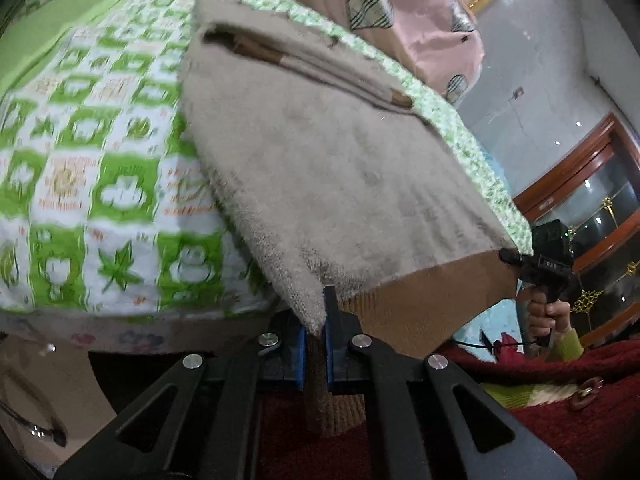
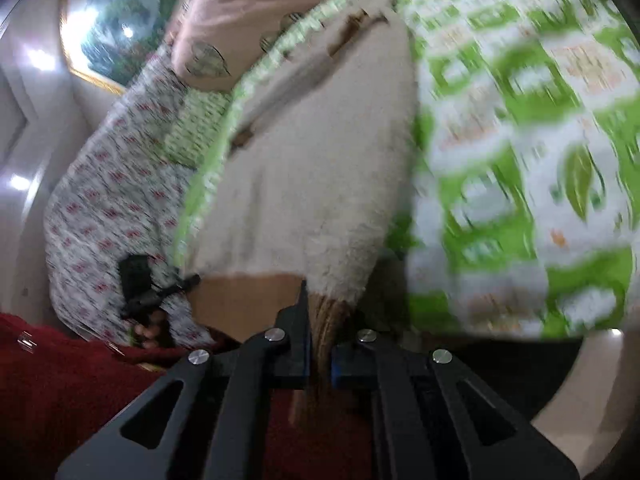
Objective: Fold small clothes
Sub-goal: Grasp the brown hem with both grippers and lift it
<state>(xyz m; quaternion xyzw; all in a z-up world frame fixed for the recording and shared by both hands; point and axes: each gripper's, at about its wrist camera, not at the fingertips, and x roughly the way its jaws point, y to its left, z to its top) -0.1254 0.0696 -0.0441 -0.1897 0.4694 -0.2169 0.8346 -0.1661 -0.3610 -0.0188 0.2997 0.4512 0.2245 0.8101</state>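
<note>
A fuzzy beige garment [image 1: 320, 148] with a brown lining lies stretched over the green-and-white patterned bedspread [image 1: 92, 168]; its near edge hangs off the bed. My left gripper [image 1: 316, 320] is shut on the garment's near left corner. My right gripper [image 2: 316, 316] is shut on the near right corner of the same garment [image 2: 312, 184]. In the left wrist view the right gripper [image 1: 510, 258] shows at the right, held by a hand, pinching the other corner. In the right wrist view the left gripper [image 2: 192, 280] shows at the left. Both views are motion-blurred.
A pink pillow [image 1: 424, 20] with checked hearts lies at the bed's far end. A floral quilt [image 2: 112, 200] hangs on one side. A dark red knitted sweater [image 1: 560, 400] is close below the grippers. A wooden glass cabinet [image 1: 592, 200] stands at right.
</note>
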